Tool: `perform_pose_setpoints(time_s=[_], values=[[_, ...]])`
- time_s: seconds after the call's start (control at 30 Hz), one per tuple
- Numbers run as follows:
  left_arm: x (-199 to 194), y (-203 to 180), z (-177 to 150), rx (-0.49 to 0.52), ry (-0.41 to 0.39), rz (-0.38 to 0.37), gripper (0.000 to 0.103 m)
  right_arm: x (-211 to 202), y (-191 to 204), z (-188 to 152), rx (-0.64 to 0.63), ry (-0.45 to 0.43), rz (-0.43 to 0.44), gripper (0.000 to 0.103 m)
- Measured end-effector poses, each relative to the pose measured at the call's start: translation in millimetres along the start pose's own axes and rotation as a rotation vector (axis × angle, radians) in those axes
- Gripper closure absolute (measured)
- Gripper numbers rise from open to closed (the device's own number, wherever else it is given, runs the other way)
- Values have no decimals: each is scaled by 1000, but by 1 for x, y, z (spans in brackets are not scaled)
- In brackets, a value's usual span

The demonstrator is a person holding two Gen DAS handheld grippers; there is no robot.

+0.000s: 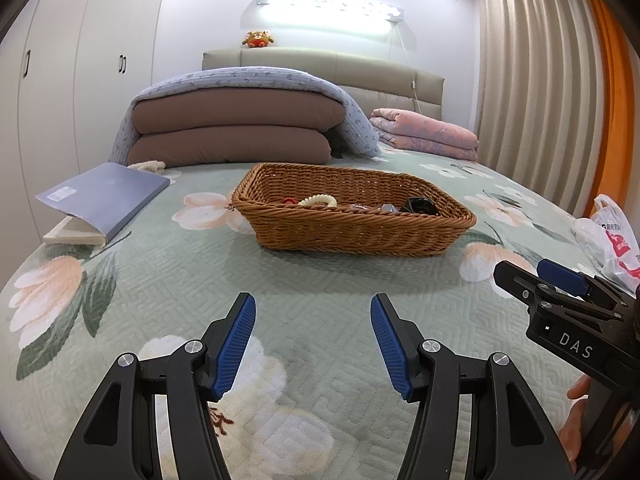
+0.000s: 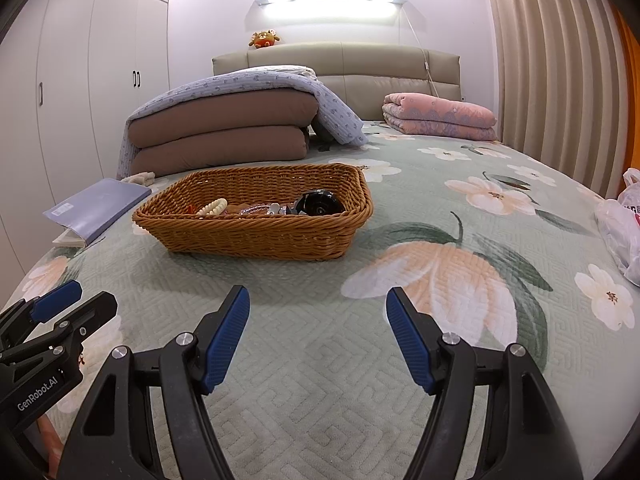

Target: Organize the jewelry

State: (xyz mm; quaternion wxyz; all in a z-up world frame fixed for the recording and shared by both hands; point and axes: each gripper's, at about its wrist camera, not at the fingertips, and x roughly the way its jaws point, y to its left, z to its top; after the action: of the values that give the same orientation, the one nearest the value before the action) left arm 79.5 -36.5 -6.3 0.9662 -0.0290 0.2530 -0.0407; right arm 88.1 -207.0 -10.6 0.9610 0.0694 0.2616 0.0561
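Note:
A brown wicker basket (image 1: pixel 360 232) (image 2: pixel 256 236) sits on the bed ahead of both grippers. Inside it lie a cream bead bracelet (image 1: pixel 318 200) (image 2: pixel 212 207), a small red piece (image 1: pixel 289 201), clear shiny pieces (image 2: pixel 260 210) and a black faceted item (image 1: pixel 420 205) (image 2: pixel 320 202). My left gripper (image 1: pixel 313 340) is open and empty, low over the bedspread, well short of the basket. My right gripper (image 2: pixel 318 336) is open and empty, also short of the basket. Each gripper shows at the edge of the other's view.
A grey-blue book (image 1: pixel 104 196) (image 2: pixel 96 208) lies left of the basket. Folded brown and blue bedding (image 1: pixel 236 128) is stacked behind it, a pink quilt (image 2: pixel 440 118) at back right. A plastic bag (image 1: pixel 608 240) (image 2: pixel 620 232) lies at the right bed edge. Wardrobes stand left, curtains right.

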Motion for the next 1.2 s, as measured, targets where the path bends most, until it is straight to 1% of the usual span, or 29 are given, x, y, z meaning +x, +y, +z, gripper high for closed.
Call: perform_pose_setpoints(time_s=[1.2], values=[[-2,-1,1,6,-6,2,41,-1,-1,1,-1,1,0,29]])
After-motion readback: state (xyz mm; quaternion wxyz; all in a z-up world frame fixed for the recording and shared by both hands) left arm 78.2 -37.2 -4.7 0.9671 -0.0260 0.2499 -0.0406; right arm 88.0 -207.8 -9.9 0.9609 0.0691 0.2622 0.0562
